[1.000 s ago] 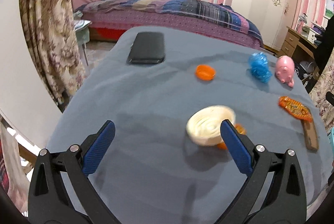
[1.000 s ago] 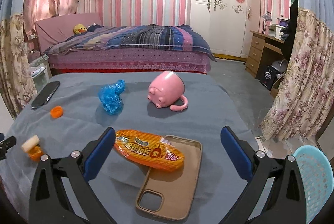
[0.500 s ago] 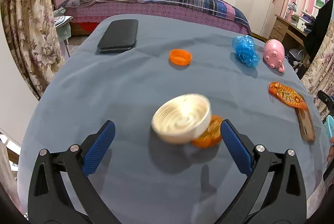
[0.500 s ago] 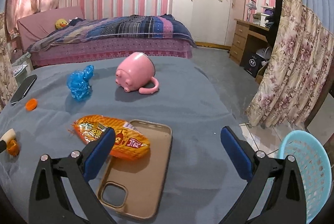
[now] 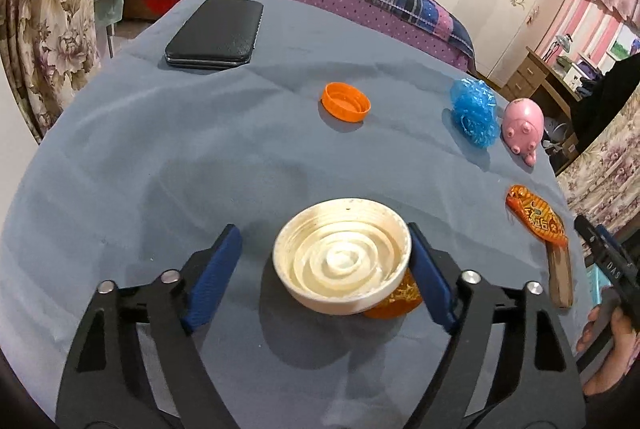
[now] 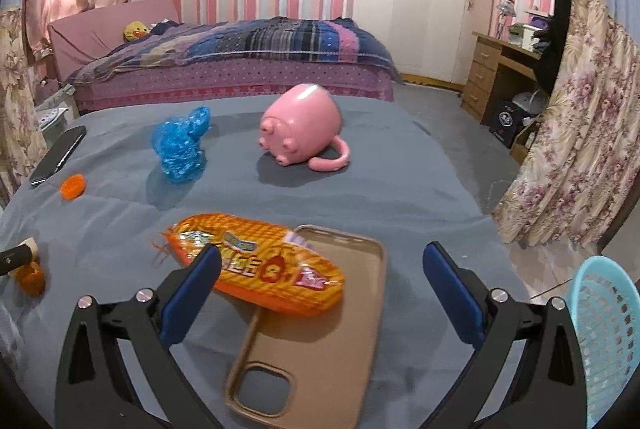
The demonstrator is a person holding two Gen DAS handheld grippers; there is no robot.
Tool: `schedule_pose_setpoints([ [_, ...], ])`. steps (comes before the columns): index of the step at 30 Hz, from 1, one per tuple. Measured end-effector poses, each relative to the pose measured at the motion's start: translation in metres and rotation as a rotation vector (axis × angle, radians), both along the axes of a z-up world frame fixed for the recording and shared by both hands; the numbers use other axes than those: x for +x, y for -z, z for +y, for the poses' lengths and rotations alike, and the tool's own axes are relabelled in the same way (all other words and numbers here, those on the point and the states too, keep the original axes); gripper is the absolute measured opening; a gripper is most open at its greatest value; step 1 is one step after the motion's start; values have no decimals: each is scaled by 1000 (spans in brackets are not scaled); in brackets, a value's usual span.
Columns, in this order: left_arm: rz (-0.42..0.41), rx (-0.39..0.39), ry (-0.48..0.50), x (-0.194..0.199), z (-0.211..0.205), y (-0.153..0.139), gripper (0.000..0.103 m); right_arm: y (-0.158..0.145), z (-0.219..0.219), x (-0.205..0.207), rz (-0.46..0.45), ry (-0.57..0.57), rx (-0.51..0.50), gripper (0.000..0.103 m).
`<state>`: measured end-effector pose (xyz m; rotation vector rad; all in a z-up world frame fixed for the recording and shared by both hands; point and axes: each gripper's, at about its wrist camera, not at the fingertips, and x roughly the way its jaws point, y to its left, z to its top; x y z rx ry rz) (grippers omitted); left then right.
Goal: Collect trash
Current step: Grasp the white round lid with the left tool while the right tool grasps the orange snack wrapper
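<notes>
Nothing collected yet, to judge by the table: every scrap of trash lying out on the grey cloth.

Far left: black phone, no trash, likely to stay. Nearer the middle: orange bottle cap, untouched, well apart from both grippers.

Near centre: white cup on its side, orange wrapping beneath. Left gripper straddling it, jaws just closing in from wider; right finger at or just beside the rim, left finger apart from it. No grip yet, apparently about to be made.

Further right: crumpled blue plastic bag, untouched, beside the pink pig mug lying on its side, probably no trash.

Near right: orange snack wrapper resting partly on a tan phone case. Right gripper above them, jaws wide apart, holding nothing.

Far right, off the table: light blue basket, presumably the bin; contents not visible.

Left to do: cup, cap, bag, wrapper.
</notes>
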<state>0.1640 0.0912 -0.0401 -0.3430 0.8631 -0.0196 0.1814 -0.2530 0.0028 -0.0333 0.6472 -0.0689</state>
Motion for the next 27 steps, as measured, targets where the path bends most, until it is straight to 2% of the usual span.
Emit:
schedule_pose_setpoints([
  [1, 1, -2, 1, 0, -1, 0, 65, 1, 2, 1, 5, -9, 0, 98],
  [2, 1, -2, 2, -1, -1, 0, 61, 3, 4, 1, 10, -14, -1, 98],
  [6, -1, 18, -1, -3, -3, -2, 61, 8, 4, 5, 45, -28, 21, 98],
  [9, -19, 88, -25, -5, -4, -7, 61, 11, -8, 7, 60, -19, 65, 95],
  [14, -66, 167, -63, -10, -2, -18, 61, 20, -15, 18, 88, -17, 108, 75],
  [18, -88, 221, -84, -12, 0, -22, 61, 29, -6, 30, 133, -51, 105, 59],
  [21, -97, 234, -91, -14, 1, -24, 61, 33, 9, 33, 149, -100, 72, 33],
  [22, -99, 229, -92, -14, 2, -25, 61, 32, 11, 32, 140, -106, 60, 21],
  [23, -100, 230, -93, -14, 1, -26, 61, 31, 13, 31, 131, -109, 53, 15],
  [27, -116, 244, -93, -18, -1, -30, 61, 23, 14, 24, 80, -114, 55, 10],
])
